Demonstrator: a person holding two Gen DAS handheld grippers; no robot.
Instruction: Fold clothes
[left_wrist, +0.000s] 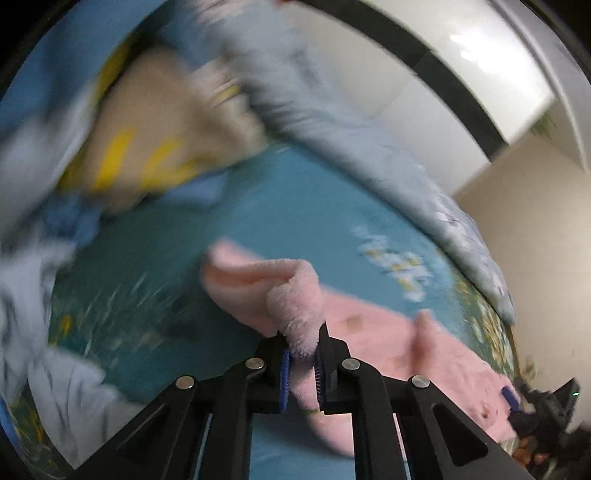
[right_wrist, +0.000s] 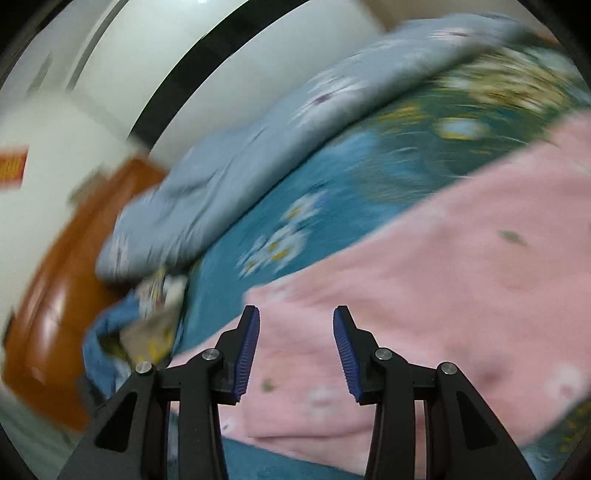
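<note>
A fluffy pink garment (left_wrist: 373, 332) lies on the blue floral bedsheet (left_wrist: 288, 206). My left gripper (left_wrist: 303, 341) is shut on a bunched edge of the pink garment and lifts it a little off the bed. In the right wrist view the pink garment (right_wrist: 461, 266) spreads flat across the sheet. My right gripper (right_wrist: 295, 325) is open just above the garment's near corner, with nothing between the jaws. The right gripper also shows at the far right of the left wrist view (left_wrist: 511, 400). Both views are motion-blurred.
A light blue quilt (left_wrist: 369, 140) is heaped along the far side of the bed (right_wrist: 236, 155). A pile of other clothes, beige with yellow stripes (left_wrist: 155, 147), lies at the left. An orange-brown wooden bed frame (right_wrist: 48, 295) and white wall stand beyond.
</note>
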